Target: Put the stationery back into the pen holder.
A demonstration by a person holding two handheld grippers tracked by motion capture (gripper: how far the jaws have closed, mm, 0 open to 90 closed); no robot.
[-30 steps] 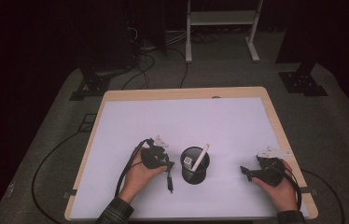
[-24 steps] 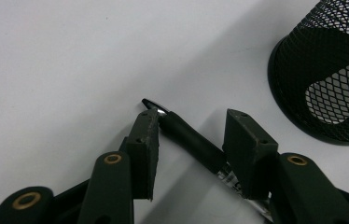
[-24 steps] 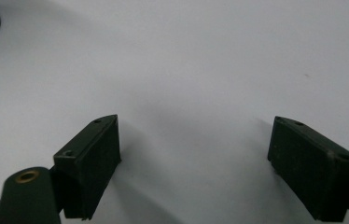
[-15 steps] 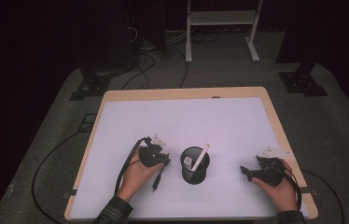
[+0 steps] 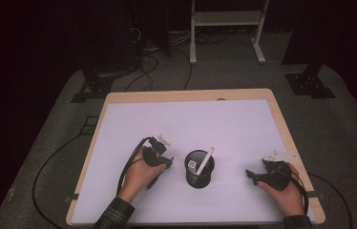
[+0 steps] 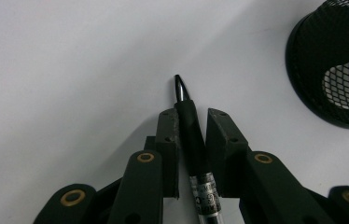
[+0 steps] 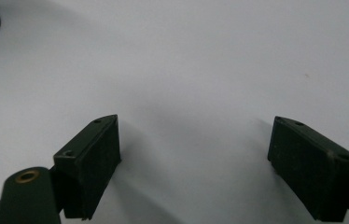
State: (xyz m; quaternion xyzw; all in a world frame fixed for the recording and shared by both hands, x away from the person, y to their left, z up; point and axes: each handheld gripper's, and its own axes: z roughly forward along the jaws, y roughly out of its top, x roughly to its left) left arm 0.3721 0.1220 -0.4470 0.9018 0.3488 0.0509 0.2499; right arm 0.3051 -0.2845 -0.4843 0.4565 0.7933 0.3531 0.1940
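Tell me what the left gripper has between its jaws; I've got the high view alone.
Observer: In the left gripper view, the left gripper has a slim black pen with a glossy tip between its pads. The jaws have just been closing and now pinch it.
Operator: Say which way the tip points.
Observer: Out past the jaw ends, over the white table. The black wire-mesh cup stands off to the right in that view.
Operator: Check the right gripper's jaws.
Observer: In the right gripper view, the right gripper stands wide open above the table, with nothing between its pads.
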